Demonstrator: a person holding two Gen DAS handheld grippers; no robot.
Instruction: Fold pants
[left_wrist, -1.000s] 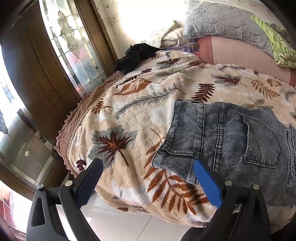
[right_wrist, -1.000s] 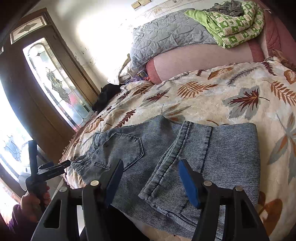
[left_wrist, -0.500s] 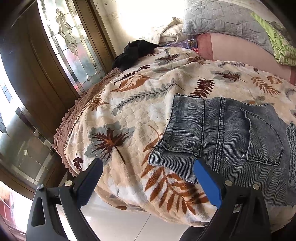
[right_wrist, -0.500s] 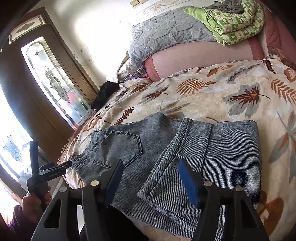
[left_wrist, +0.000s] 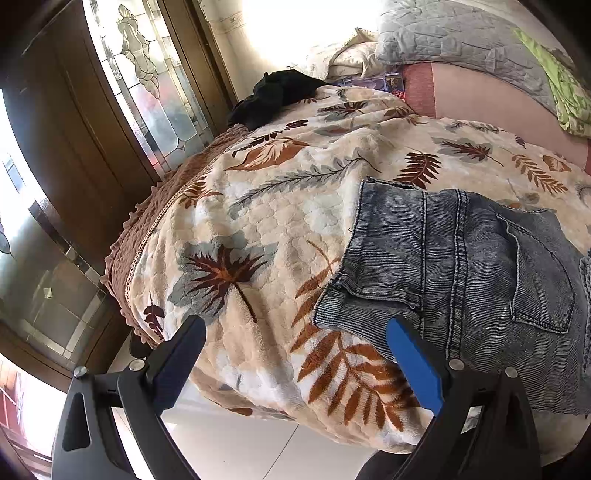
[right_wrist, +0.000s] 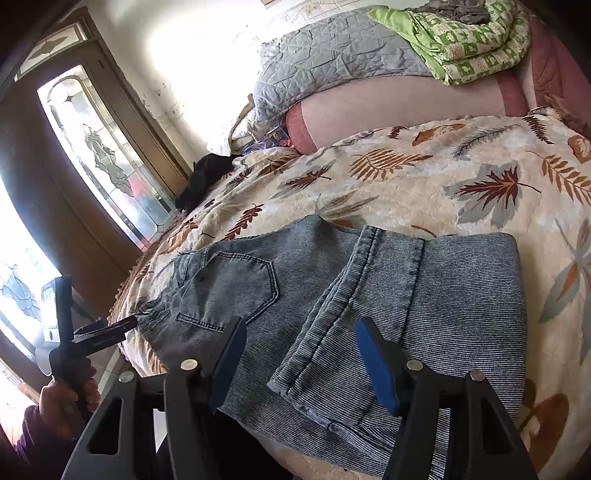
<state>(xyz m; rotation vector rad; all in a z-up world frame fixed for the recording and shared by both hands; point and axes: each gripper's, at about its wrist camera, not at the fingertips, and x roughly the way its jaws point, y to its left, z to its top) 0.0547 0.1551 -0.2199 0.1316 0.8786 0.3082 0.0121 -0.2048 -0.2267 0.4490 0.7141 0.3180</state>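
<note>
Grey-blue denim pants (right_wrist: 369, 288) lie on the leaf-patterned bedspread (right_wrist: 424, 192), their legs folded back over the seat, hem edges by the back pocket (right_wrist: 236, 284). My right gripper (right_wrist: 301, 326) hovers open just before the near edge of the folded legs, with nothing pinched. In the left wrist view the waistband corner (left_wrist: 373, 280) of the pants (left_wrist: 480, 273) lies ahead and right of my open left gripper (left_wrist: 293, 328), whose blue right pad (left_wrist: 413, 365) is close to the denim without gripping it. A hand (right_wrist: 66, 398) holds the left gripper (right_wrist: 107, 332) beside the waistband.
A grey quilt (right_wrist: 332, 55), a green patterned blanket (right_wrist: 469, 40) and a pink bolster (right_wrist: 399, 110) pile at the bed's far end. A black garment (left_wrist: 280, 96) lies at the far left corner. A wooden door with leaded glass (left_wrist: 147, 92) stands left. White tile floor (left_wrist: 236, 443) shows below the bed's edge.
Hardly anything: the left wrist view has drifted slightly over the waistband corner. The pants lie as before and both grippers have stayed open.
</note>
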